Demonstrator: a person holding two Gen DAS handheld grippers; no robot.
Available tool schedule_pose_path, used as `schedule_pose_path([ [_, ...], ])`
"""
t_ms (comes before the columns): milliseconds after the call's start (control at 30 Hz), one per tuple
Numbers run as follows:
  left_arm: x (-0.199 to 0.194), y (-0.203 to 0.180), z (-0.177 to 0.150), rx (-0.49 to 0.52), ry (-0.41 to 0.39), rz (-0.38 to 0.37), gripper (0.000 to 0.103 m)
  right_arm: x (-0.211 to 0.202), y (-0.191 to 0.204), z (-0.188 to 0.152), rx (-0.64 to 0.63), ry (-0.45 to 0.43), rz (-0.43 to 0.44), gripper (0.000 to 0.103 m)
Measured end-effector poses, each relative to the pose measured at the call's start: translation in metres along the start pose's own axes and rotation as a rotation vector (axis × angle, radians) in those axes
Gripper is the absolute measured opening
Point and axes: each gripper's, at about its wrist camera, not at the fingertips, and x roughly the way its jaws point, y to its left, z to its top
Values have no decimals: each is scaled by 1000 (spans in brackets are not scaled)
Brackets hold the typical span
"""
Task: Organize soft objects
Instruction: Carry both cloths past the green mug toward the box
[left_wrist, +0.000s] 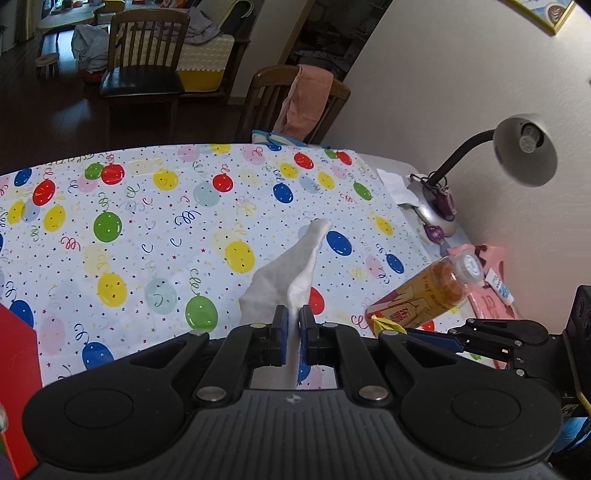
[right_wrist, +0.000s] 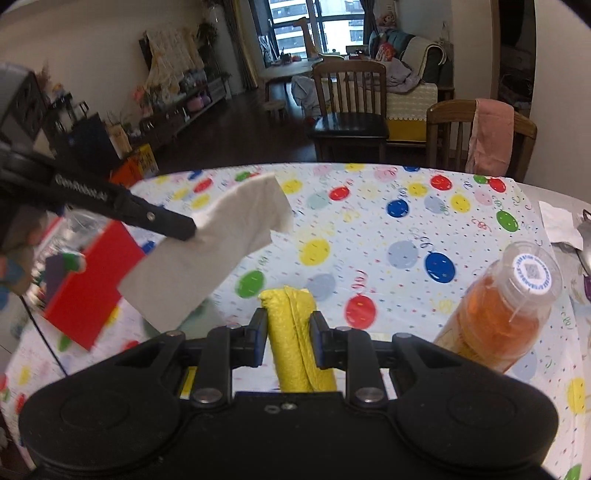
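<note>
My left gripper (left_wrist: 293, 323) is shut on a white cloth (left_wrist: 291, 273), which sticks up and forward above the balloon-print tablecloth (left_wrist: 147, 229). The right wrist view shows that same white cloth (right_wrist: 218, 243) hanging off the left gripper's black fingers (right_wrist: 173, 223), lifted off the table. A rolled yellow cloth (right_wrist: 291, 325) is pinched between the pads of my right gripper (right_wrist: 289, 334), held above the table. A yellow tip (left_wrist: 386, 323) of it shows at the right gripper in the left wrist view.
An orange drink bottle (right_wrist: 506, 310) lies on its side at the right, beside pink packaging (left_wrist: 491, 280). A red box (right_wrist: 88, 284) sits at the left edge. A desk lamp (left_wrist: 517, 151) stands by the wall. Wooden chairs (right_wrist: 351, 110) are behind the table.
</note>
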Motion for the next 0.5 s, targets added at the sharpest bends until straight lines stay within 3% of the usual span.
schedule_pose_path([
  [500, -106, 46, -28, -47, -85, -34, 7, -29, 92, 22, -22, -79, 63, 23],
])
